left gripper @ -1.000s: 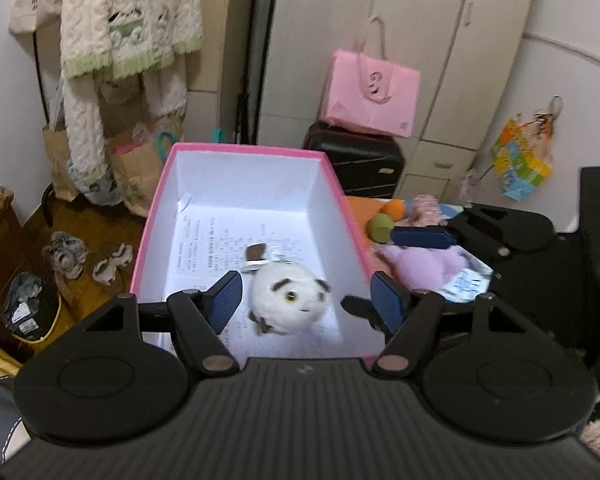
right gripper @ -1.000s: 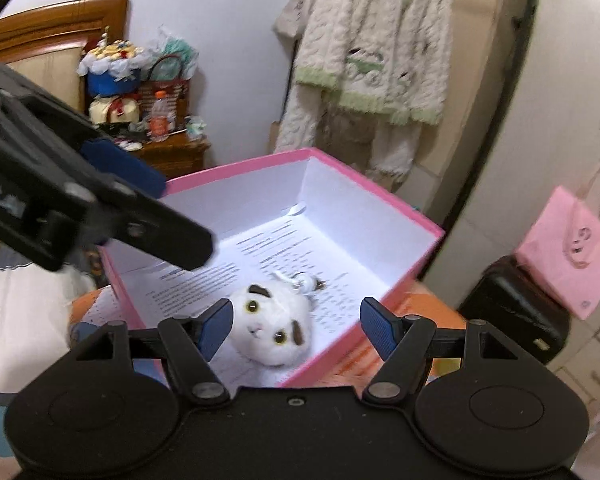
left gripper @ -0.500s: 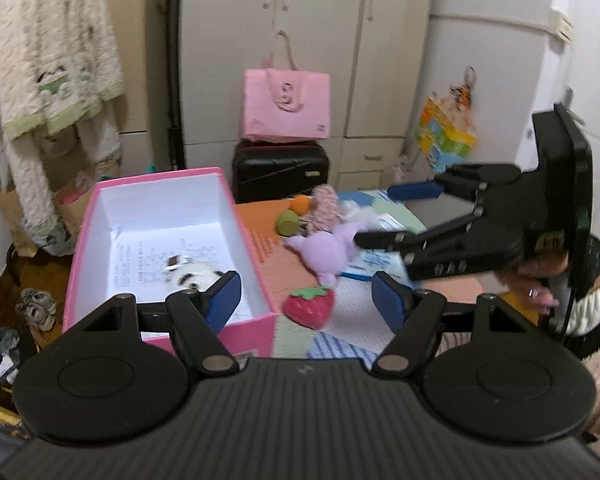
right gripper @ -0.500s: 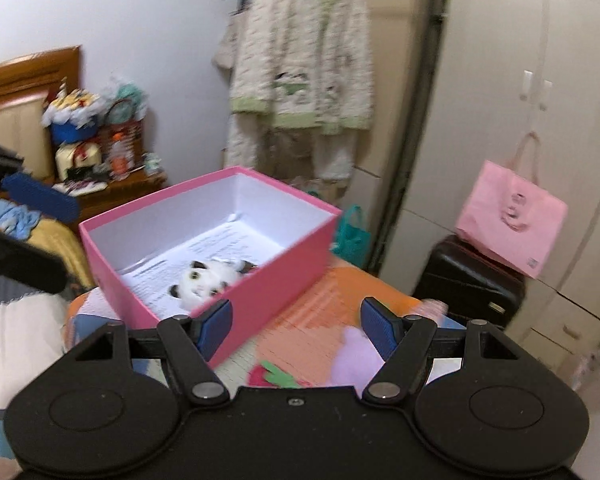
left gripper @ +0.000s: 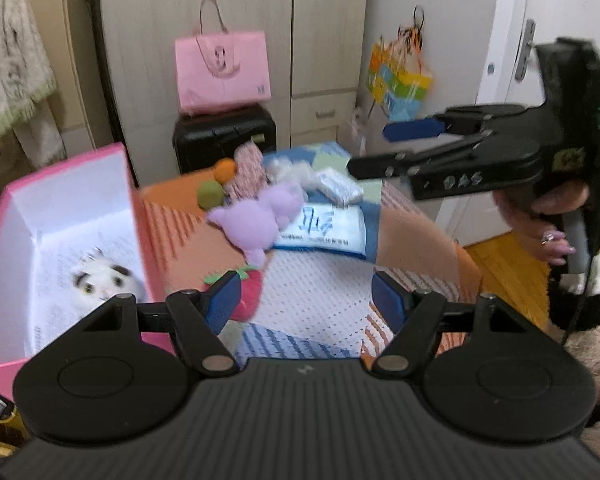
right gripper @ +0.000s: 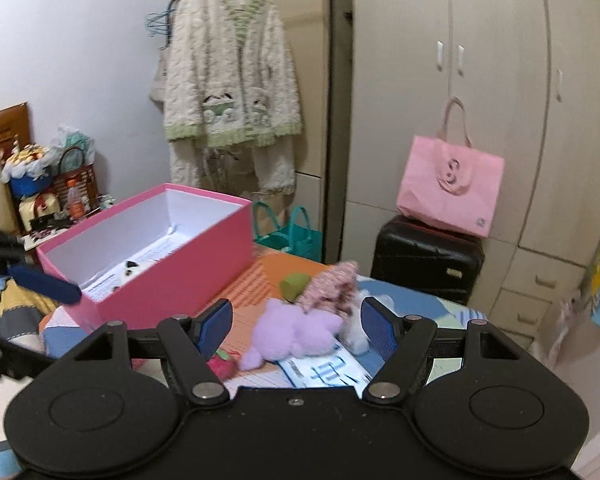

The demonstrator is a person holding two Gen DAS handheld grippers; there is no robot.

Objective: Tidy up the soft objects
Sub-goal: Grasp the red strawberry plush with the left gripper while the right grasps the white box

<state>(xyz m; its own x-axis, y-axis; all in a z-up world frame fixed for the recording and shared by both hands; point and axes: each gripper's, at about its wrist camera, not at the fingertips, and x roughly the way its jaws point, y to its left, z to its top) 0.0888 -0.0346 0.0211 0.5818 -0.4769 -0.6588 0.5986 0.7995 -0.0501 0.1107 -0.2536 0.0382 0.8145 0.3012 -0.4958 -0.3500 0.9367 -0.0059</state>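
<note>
Both claws stand open and empty. The right gripper [right gripper: 296,326] has the purple plush [right gripper: 296,334] just ahead between its fingertips, so it does best to drop squarely over the body. The pink box [right gripper: 148,256], holding the white plush [left gripper: 102,282], sits ahead-left of it. The left gripper [left gripper: 302,300] hovers near the strawberry plush [left gripper: 248,292].
</note>
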